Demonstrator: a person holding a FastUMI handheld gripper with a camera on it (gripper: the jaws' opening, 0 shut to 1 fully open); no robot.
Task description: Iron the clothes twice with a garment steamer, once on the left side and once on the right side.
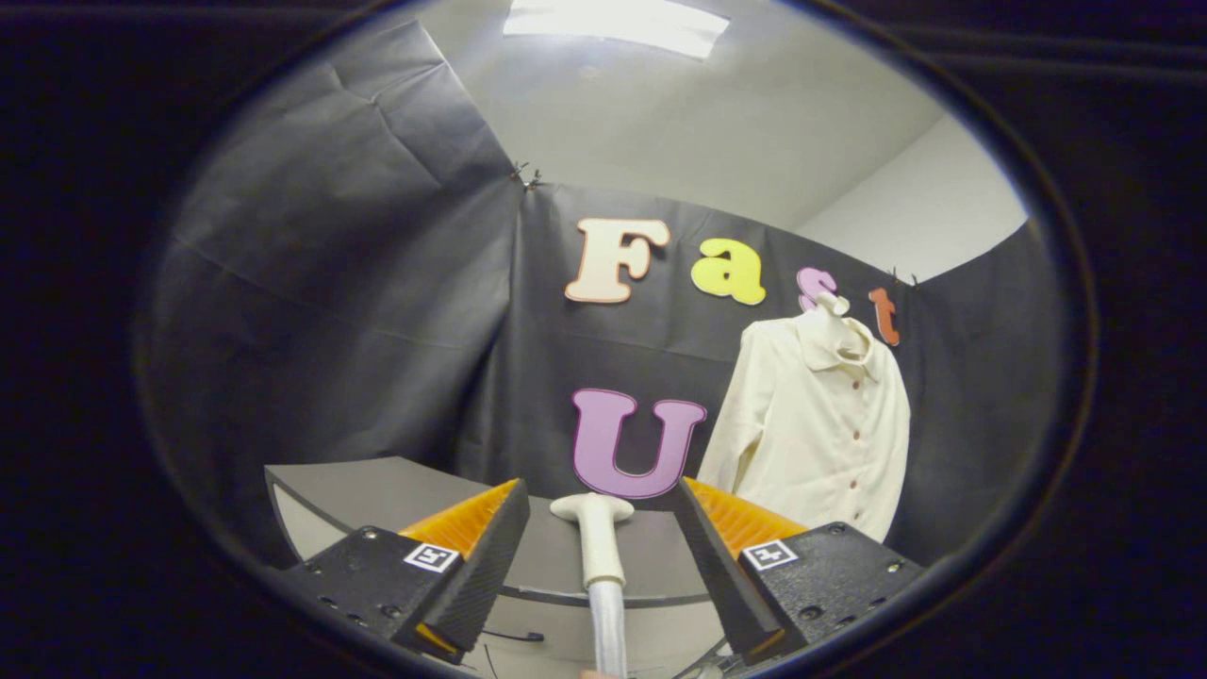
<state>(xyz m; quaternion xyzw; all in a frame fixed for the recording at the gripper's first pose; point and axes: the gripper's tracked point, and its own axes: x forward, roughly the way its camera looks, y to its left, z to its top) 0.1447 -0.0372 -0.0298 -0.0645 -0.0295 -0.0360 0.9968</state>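
Observation:
A cream long-sleeved shirt (811, 434) with a row of small buttons hangs upright on a stand against the black cloth wall, beyond my right finger. The garment steamer's white wand (596, 542) stands upright between my fingers, its flat head on top and a pale hose (609, 627) running down from it. My gripper (602, 488) is open. There is a gap between the wand and each finger, so neither finger touches it.
A grey table (377, 490) with a curved front edge lies just ahead, under the wand and the fingers. Black cloth walls close the booth on the left and at the back. A thin dark cable (514, 638) runs below the table edge.

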